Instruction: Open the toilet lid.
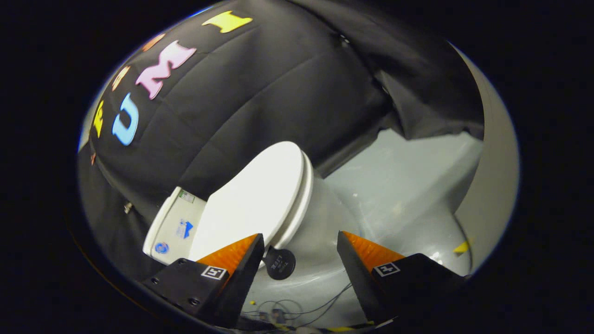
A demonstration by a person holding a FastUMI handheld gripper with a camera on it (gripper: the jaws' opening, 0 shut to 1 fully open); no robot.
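approach step: tongs spread, empty, just short of the closed toilet lid; next, hook its rim.

Your gripper shows two wedge-shaped fingers with ribbed inner pads, each running back into a dark, blocky mount. On top of each mount you have a small square marker, white with a black pattern. The left mount has round screw holes along its upper face. Thin dark cables loop between the mounts, low down, with small connectors on them. The fingers stand well apart.
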